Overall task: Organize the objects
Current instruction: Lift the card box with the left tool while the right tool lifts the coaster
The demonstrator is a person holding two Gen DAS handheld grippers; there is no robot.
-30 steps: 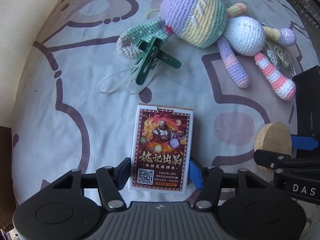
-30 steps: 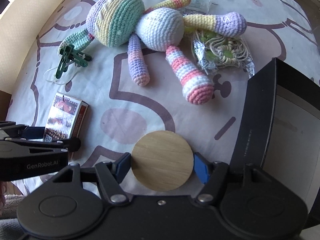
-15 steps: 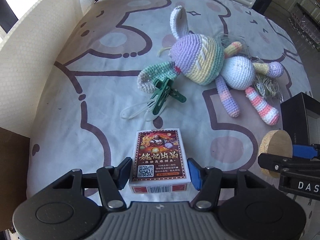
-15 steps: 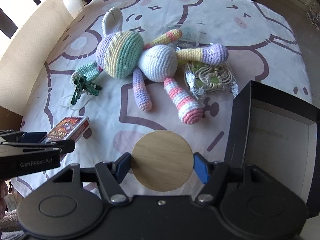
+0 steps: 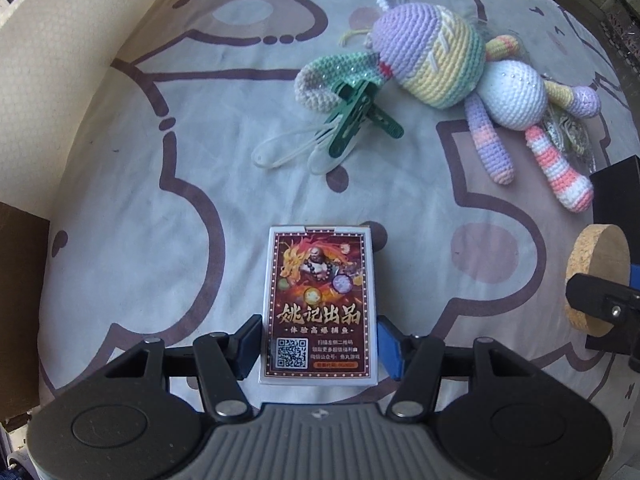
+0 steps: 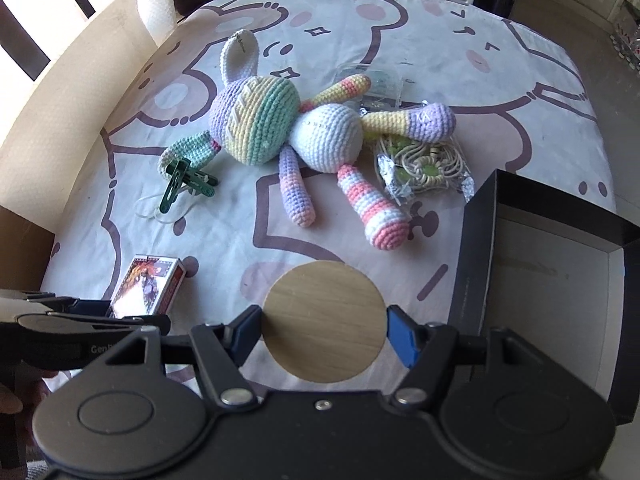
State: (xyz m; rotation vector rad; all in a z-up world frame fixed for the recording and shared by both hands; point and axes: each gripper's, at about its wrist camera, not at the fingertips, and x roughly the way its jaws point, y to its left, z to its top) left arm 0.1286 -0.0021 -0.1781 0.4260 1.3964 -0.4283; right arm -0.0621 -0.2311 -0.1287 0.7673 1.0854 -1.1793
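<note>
Left wrist view: the left gripper points down at the tabletop, which wears a cloth printed with bear outlines. Its fingers are clamped on the lower sides of a card box, one pad at each long edge, the box's printed face turned up toward the camera. Ahead of the fingertips and slightly to the right lie green clothes pegs on some clear plastic loops. Further right, past the pegs, a crocheted rabbit sprawls with its striped legs trailing toward the right edge. At the far right, level with the fingers, a cork-edged wooden disc sits in the other tool, with a black box just beyond it.

Right wrist view: at the far left the left gripper shows again, holding the card box. Between the fingers of the right gripper is the wooden disc, gripped at its left and right rims with its flat face up. Ahead of the fingertips lies the rabbit, and to its right a crinkled clear packet of beaded cord. Just right of the right finger stands the open black box, its pale inside bare where visible.
</note>
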